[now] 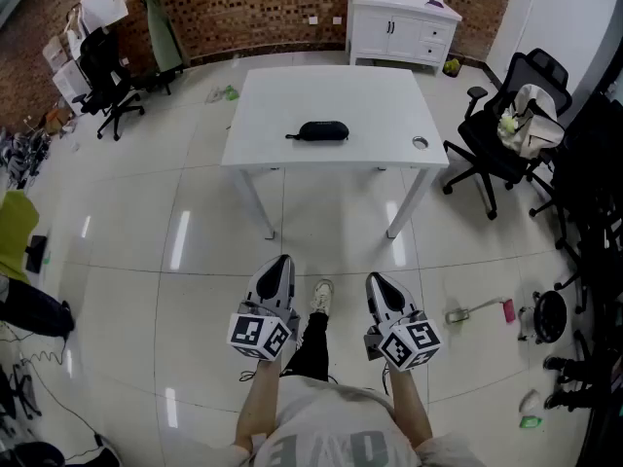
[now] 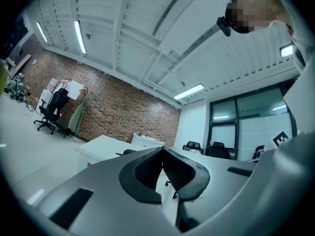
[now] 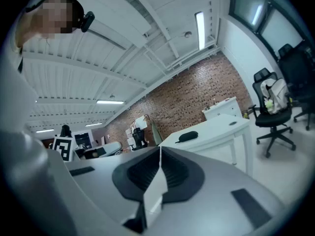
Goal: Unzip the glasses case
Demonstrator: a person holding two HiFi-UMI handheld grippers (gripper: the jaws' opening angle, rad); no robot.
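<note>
- While the glasses case (image 1: 322,131) lies flat near the middle of the white bench (image 1: 282,86), both grippers are held level over the floor (image 1: 195,261), well apart from it. The step in hand is judged to be the approach.
- The left gripper (image 1: 282,261) has its fingers (image 2: 147,173) closed together, with nothing between them.
- The right gripper (image 1: 376,279) likewise has its fingers (image 3: 177,173) pressed together and empty. The case shows in its view, far ahead on the bench.
- Bring both grippers to the near edge of the bench before spreading the fingers.
- Steady the body of the case with one gripper. Otherwise the case will likely slide when the zip is pulled.
- A short tab (image 1: 290,137) projects from the left end of the case and is probably the zip pull. Confirm this at close range.
</note>
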